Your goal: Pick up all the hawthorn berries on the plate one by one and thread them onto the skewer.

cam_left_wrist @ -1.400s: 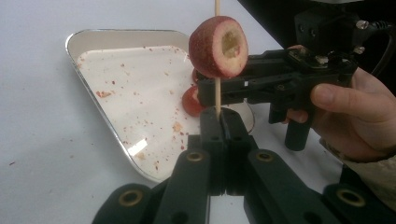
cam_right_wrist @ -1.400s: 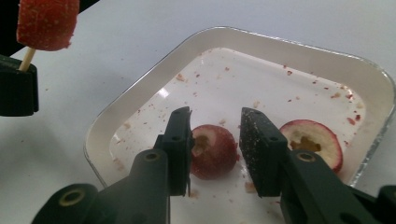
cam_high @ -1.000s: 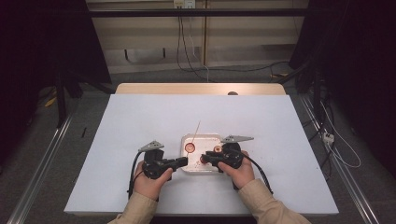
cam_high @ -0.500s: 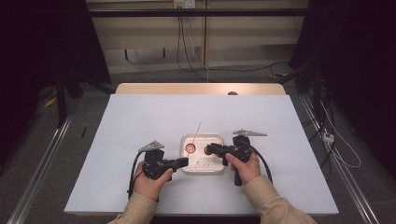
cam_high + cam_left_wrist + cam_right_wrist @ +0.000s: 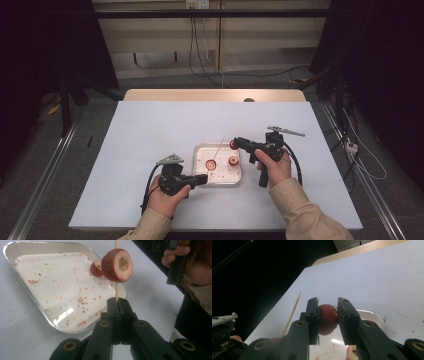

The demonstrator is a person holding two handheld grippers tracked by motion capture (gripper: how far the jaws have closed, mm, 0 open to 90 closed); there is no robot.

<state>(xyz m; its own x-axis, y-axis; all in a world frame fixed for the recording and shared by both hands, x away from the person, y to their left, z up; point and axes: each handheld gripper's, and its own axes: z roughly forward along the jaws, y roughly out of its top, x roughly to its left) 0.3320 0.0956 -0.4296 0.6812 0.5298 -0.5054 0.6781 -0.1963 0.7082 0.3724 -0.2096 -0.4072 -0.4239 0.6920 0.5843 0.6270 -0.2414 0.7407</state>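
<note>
The left gripper [image 5: 117, 305] is clamped on a thin skewer [image 5: 116, 291] carrying one red fruit piece [image 5: 117, 265] just above its jaws, over the near edge of a metal tray [image 5: 200, 150]. The right gripper [image 5: 328, 315] pinches another fruit [image 5: 327, 318] above the tray's far corner, a third piece [image 5: 233, 160] lying below. The tray sits on a white table [image 5: 150, 125], speckled with crumbs, dark room behind.

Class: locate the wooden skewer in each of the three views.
High view: wooden skewer slants over the metal tray.
Left gripper view: upright at centre, rising from the shut jaws.
Right gripper view: slanted, left of the jaws.
Shared landmark: the metal tray.
</note>
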